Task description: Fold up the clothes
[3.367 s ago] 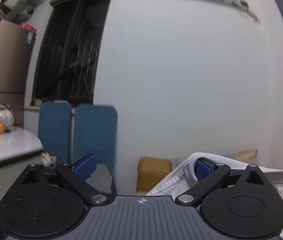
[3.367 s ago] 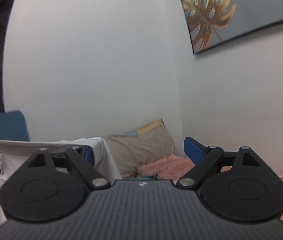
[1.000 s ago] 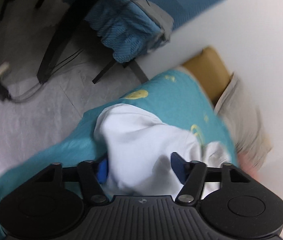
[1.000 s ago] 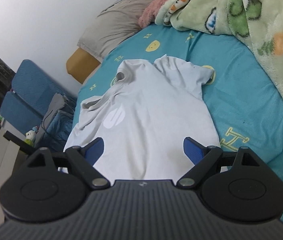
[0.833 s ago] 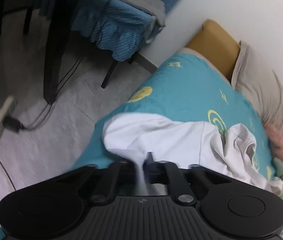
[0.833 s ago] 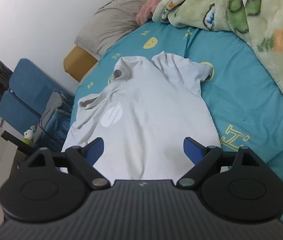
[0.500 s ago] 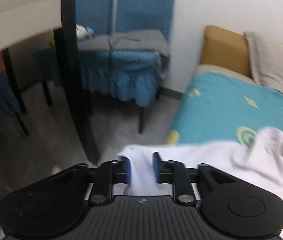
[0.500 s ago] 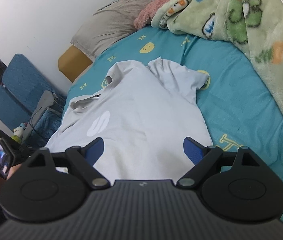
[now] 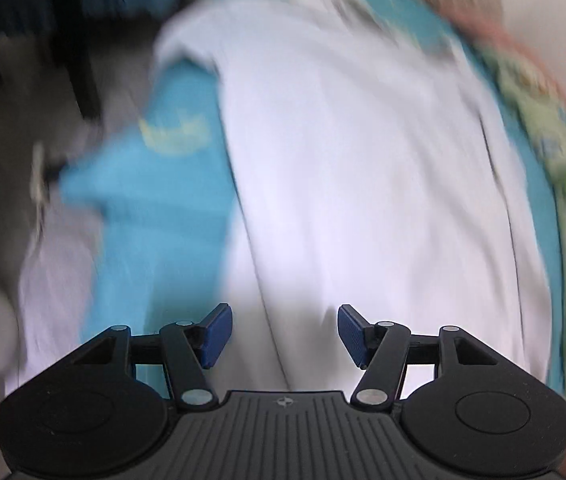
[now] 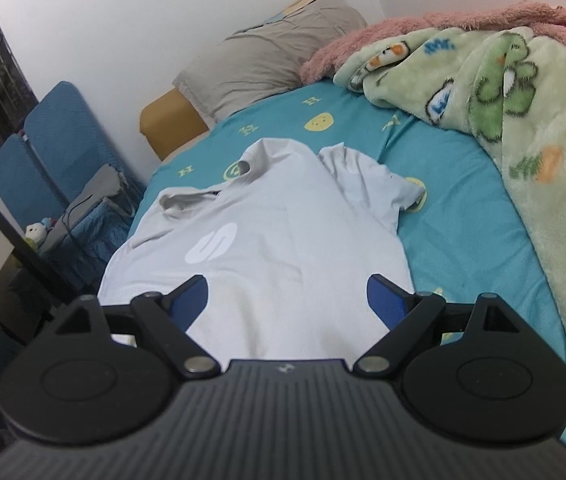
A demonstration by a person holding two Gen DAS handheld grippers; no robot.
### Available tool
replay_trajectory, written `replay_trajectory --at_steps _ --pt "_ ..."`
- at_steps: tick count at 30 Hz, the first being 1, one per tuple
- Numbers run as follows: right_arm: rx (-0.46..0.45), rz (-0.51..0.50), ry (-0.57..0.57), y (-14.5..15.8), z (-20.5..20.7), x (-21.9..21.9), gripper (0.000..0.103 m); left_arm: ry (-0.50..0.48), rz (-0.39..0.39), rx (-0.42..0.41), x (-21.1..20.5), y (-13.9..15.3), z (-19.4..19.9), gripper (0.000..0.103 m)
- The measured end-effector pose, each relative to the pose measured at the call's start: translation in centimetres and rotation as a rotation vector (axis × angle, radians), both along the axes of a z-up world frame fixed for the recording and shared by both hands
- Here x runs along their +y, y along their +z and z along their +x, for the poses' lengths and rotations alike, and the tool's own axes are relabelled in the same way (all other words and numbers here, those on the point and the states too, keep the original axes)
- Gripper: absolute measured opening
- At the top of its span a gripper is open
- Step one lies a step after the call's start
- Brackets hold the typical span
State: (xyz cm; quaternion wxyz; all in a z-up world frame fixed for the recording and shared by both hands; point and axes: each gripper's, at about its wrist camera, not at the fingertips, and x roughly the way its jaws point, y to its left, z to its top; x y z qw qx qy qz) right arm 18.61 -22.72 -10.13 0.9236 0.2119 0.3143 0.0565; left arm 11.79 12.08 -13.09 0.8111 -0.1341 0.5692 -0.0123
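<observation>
We've got the white t-shirt [image 10: 275, 236] spread flat on the teal bedsheet [image 10: 463, 216], collar toward the grey pillow [image 10: 267, 56]. Bare sheet runs along its right side up to the green blanket [image 10: 523, 120]. Both our left gripper [image 9: 285, 334] and right gripper [image 10: 287, 300] are spread wide, empty, over the hem. Left view's super blurry, hem cut off.

Teal bedsheet [image 10: 451, 200]: repeated yellow letter "H" prints, readable near its head edge by the pillow, set among yellow smiley faces. White T-shirt [image 10: 275, 240]: one white oval chest logo, no legible lettering. Green cartoon blanket [image 10: 523, 92]: blue and orange letter-like marks, too distorted to read; the left wrist view is too blurred for any text.
</observation>
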Motion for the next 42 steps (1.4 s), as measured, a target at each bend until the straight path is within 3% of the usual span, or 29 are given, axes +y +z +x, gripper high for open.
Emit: replay_trajectory --at_steps 3,6,8,10,15,18,22,24,27,29,35,39,42 --pt "-0.002 -0.020 0.008 0.1 -1.3 0.2 0.088 -0.069 0.043 0.056 -3.0 -0.7 -2.3 0.057" --pt "0.012 -0.005 0.000 0.0 -2.7 -0.1 0.088 -0.098 0.088 0.059 -3.9 -0.5 -2.9 0.051" --pt "0.023 0.019 -0.012 -0.1 -3.4 -0.5 0.088 -0.117 0.119 0.060 -4.5 -0.4 -3.3 0.022" --pt "0.024 0.032 -0.022 0.0 -4.0 -0.8 0.088 -0.131 0.142 0.062 -4.9 -0.2 -3.7 0.006" --pt "-0.010 0.023 -0.044 0.8 -4.7 -1.5 0.088 -0.090 0.138 0.046 -1.7 2.3 -3.5 0.004" --pt "-0.030 0.031 -0.060 1.3 -4.7 -2.2 0.088 -0.055 0.227 0.075 0.4 3.9 -3.6 0.004" --pt "-0.074 0.014 -0.113 2.3 -5.0 -3.3 0.088 -0.004 0.350 0.173 3.2 3.7 -3.5 0.005" --pt "-0.090 0.017 -0.127 2.8 -5.1 -4.2 0.088 0.000 0.337 0.183 3.8 3.8 -3.5 0.006" --pt "-0.111 0.038 -0.150 3.5 -5.4 -5.9 0.088 -0.027 0.322 0.128 3.1 4.6 -3.6 0.018" --pt "-0.122 0.057 -0.161 3.9 -5.6 -7.1 0.088 -0.055 0.310 0.059 1.6 5.3 -3.3 0.047" --pt "-0.104 0.207 -0.172 3.5 -4.4 -10.6 0.089 -0.103 0.279 -0.243 -3.8 8.0 -2.8 0.077" --pt "-0.047 0.374 -0.181 1.2 -0.9 -12.5 0.083 -0.055 0.188 -0.412 -6.8 7.5 -2.0 0.081" --pt "0.004 0.455 -0.207 -1.5 2.2 -13.6 0.082 -0.016 0.122 -0.453 -9.0 5.5 -0.5 0.082"
